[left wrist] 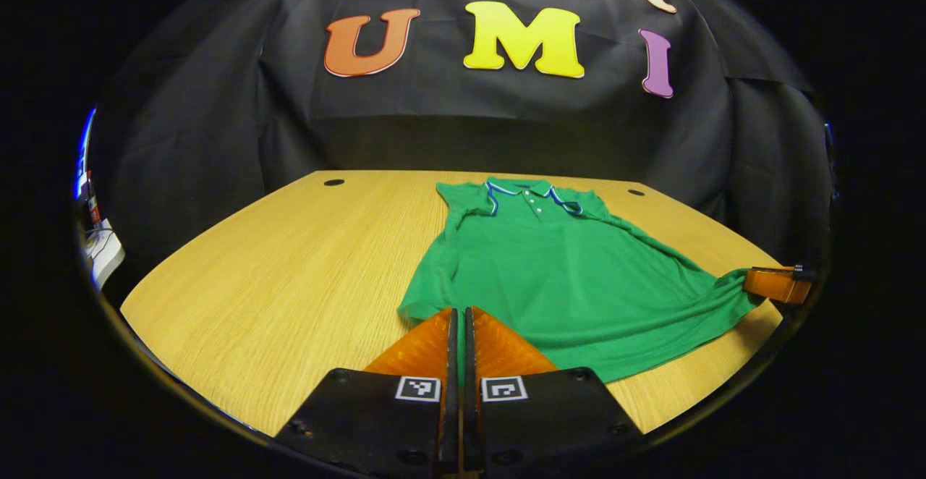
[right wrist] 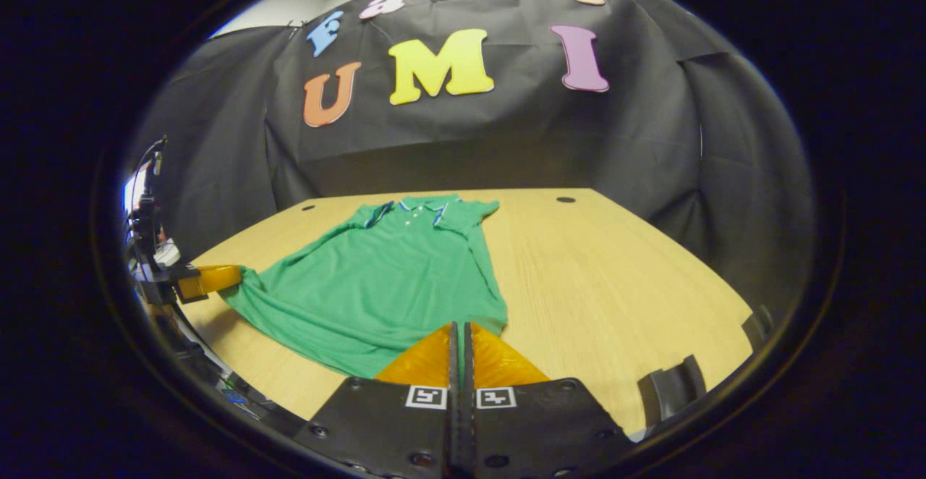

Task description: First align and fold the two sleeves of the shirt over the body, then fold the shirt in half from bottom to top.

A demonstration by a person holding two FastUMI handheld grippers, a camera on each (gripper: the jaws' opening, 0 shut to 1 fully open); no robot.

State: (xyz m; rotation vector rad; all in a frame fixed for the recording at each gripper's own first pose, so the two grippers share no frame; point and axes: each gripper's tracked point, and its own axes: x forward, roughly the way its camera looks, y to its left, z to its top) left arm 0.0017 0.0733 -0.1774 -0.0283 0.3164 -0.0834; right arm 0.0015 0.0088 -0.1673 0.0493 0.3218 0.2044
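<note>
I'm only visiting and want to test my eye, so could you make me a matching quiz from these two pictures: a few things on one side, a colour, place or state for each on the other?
Things:
1. shirt
2. collar
3. table
4. left gripper

Descriptions:
a. light wood
b. shut on the near edge of the cloth
c. green, spread out on the wood
d. blue and white trim, at the far end

Pairs: 1-c, 2-d, 3-a, 4-b

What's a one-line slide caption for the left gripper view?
Left gripper pinches the hem of a green polo shirt on the wooden table; right gripper holds the opposite bottom corner.
</note>
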